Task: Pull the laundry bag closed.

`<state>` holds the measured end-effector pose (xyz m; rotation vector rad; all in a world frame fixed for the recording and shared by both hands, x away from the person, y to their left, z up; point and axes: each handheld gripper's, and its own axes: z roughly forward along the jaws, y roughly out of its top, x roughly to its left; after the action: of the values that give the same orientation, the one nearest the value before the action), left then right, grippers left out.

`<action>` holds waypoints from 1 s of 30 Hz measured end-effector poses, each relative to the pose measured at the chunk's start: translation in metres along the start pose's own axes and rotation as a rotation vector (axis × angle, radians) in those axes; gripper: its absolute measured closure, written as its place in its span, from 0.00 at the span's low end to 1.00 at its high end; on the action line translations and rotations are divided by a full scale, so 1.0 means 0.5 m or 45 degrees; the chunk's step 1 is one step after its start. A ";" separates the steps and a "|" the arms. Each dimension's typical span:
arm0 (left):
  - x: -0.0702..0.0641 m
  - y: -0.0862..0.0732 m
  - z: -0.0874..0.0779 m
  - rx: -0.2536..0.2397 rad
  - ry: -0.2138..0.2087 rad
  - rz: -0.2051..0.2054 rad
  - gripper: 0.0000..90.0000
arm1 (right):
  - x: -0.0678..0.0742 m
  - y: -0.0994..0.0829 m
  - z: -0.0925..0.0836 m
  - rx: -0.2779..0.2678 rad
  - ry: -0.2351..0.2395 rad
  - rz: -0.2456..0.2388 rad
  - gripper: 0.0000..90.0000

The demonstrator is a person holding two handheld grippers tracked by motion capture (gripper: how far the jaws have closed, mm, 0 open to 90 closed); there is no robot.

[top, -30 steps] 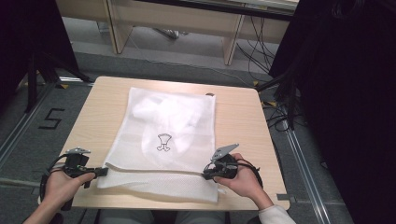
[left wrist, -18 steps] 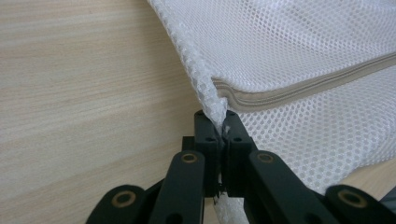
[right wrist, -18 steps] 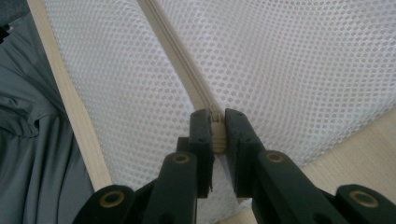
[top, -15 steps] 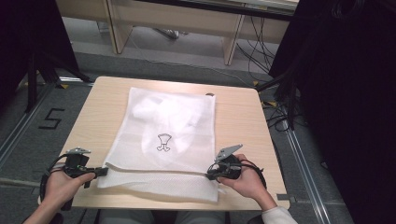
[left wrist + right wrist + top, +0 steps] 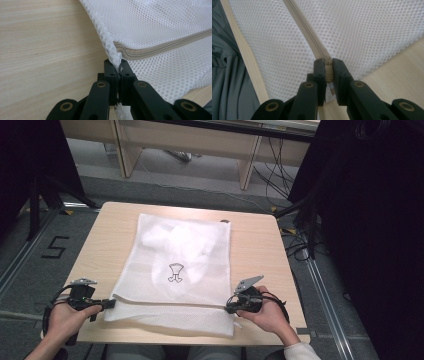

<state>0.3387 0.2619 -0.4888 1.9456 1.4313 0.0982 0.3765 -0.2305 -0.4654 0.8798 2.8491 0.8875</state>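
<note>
White mesh laundry bag [image 5: 175, 270] lies flat on the worktop [image 5: 255, 245], near edge toward the person, something white bundled inside at the far end, small printed logo [image 5: 175, 273] mid-bag. Beige zipper [image 5: 160, 47] runs across the near end of the bag, from one side to the other.

Left tongs [image 5: 117, 65] clamped on the bag's mesh corner right at the zipper's end, jaws pressed together on the fabric. Right tongs [image 5: 327, 64] clamped on the zipper at the opposite side, most likely on the pull or its end piece, hard to tell which. In the high view, left tongs [image 5: 109, 303] and right tongs [image 5: 230, 309] sit at the two near corners, zipper line stretched between them.

Progress judgement: contents already inside, bag laid out, both ends gripped. Zipper looks closed along the visible stretch, so the zipping seems about done or at its end. Left: let go of both ends, maybe confirm the slider is fully home
</note>
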 end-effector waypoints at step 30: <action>-0.004 -0.006 0.014 0.009 0.064 0.073 0.83 | -0.002 -0.006 0.014 -0.061 -0.013 0.036 0.79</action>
<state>0.3387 0.2573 -0.4952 2.0032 1.4094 0.1699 0.3772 -0.2297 -0.4731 0.9189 2.8009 0.9470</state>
